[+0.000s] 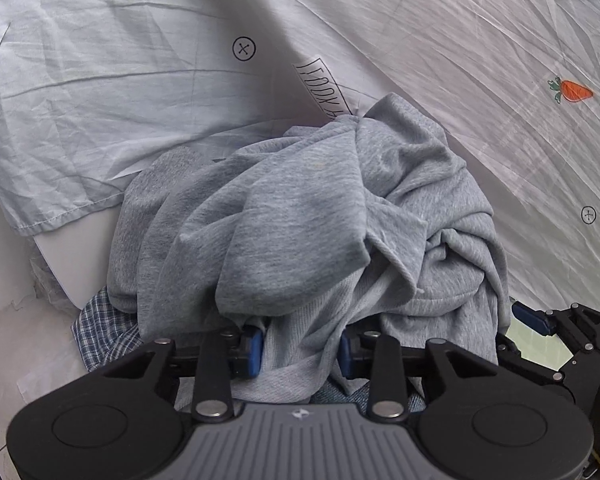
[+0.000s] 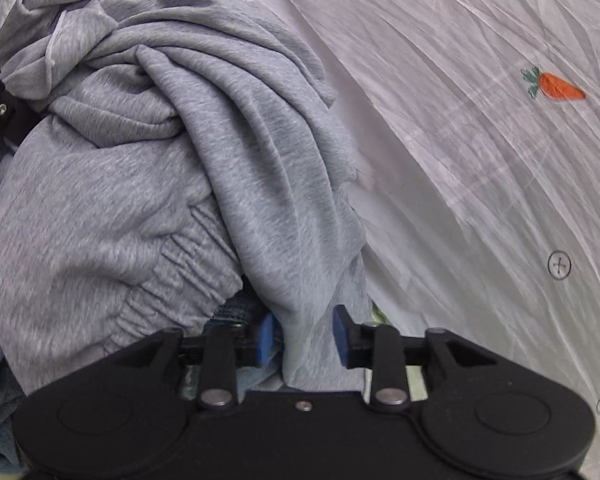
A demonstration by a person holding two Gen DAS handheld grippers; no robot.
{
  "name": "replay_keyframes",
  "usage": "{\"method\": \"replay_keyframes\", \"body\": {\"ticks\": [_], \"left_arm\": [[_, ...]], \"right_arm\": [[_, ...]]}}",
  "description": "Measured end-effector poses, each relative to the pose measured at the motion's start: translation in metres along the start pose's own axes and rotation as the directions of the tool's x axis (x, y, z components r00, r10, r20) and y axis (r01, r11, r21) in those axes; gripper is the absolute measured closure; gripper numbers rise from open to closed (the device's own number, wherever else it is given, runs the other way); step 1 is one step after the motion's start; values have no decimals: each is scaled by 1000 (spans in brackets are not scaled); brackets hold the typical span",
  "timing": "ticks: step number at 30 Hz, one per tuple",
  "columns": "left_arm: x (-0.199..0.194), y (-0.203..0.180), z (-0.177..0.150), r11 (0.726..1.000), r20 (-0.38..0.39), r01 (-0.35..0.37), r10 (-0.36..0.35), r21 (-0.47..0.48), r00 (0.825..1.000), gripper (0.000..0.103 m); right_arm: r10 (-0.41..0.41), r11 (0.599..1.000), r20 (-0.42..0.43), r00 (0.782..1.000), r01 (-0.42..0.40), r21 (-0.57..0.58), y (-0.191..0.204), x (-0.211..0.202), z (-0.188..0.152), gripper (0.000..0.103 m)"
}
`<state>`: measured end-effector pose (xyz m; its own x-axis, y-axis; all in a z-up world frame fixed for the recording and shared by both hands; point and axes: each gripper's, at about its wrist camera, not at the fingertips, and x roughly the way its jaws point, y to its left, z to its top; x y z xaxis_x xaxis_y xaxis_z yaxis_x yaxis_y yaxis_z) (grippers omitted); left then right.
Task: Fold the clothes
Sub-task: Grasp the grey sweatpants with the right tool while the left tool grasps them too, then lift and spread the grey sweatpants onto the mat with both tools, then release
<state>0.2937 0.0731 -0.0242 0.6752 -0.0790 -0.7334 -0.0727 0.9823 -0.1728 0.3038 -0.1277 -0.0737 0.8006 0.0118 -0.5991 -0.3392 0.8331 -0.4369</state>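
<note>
A crumpled grey sweat garment (image 1: 300, 220) lies bunched on a white sheet (image 1: 440, 40). It fills the left of the right wrist view (image 2: 140, 160), where an elastic cuff or waistband (image 2: 180, 264) shows. My left gripper (image 1: 302, 346) has its blue pads on either side of a fold of the grey fabric, closed on it. My right gripper (image 2: 305, 334) also has grey fabric pinched between its blue pads. The right gripper shows at the lower right of the left wrist view (image 1: 560, 336).
The sheet carries a carrot print (image 1: 574, 90), circled cross marks (image 1: 244, 48) and a text label (image 1: 322, 88). A blue checked garment (image 1: 108, 336) lies under the grey one at the left. A pale blue cloth (image 1: 80, 100) lies at the far left.
</note>
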Motion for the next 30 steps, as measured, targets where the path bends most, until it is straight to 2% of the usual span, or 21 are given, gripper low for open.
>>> {"method": "replay_keyframes", "body": {"ticks": [2, 3, 4, 5, 6, 8, 12, 15, 20, 27, 30], "left_arm": [[4, 2, 1, 1000, -4, 7, -7, -7, 1000, 63], [4, 2, 1, 1000, -3, 5, -5, 2, 1000, 64], [5, 1, 1, 1000, -2, 2, -2, 12, 1000, 67], [2, 0, 0, 1000, 7, -2, 2, 22, 1000, 74], [-1, -1, -1, 999, 17, -6, 6, 32, 1000, 82], [-10, 0, -3, 1000, 36, -3, 2, 28, 999, 89], [-29, -2, -9, 1000, 64, -4, 3, 17, 998, 92], [-53, -8, -17, 999, 100, -2, -2, 41, 995, 92], [-94, -27, -46, 996, 130, 23, -34, 89, 991, 92], [-139, -91, -121, 984, 84, 88, -102, 157, 991, 92], [-158, -134, -164, 972, 33, 156, -165, 177, 986, 92]], "right_arm": [[-16, 1000, 0, 1000, 16, -9, 1, 5, 4, 69], [-13, 1000, -9, 1000, 13, 7, -2, 7, 6, 77], [-18, 999, -19, 1000, 18, 28, -4, 9, 7, 96], [-40, 998, -22, 999, 41, 45, -6, 9, 8, 102], [-63, 996, -23, 998, 65, 61, -8, 7, 7, 102], [-128, 987, -8, 992, 128, 96, -14, -5, 3, 102], [-272, 948, 7, 962, 267, 174, -27, -38, -12, 102], [-382, 894, -13, 924, 373, 247, -42, -74, -32, 102], [-502, 773, -133, 855, 512, 376, -91, -130, -103, 102], [-571, 610, -329, 752, 657, 442, -143, -221, -228, 102], [-579, 565, -394, 713, 700, 436, -156, -262, -281, 102]]}}
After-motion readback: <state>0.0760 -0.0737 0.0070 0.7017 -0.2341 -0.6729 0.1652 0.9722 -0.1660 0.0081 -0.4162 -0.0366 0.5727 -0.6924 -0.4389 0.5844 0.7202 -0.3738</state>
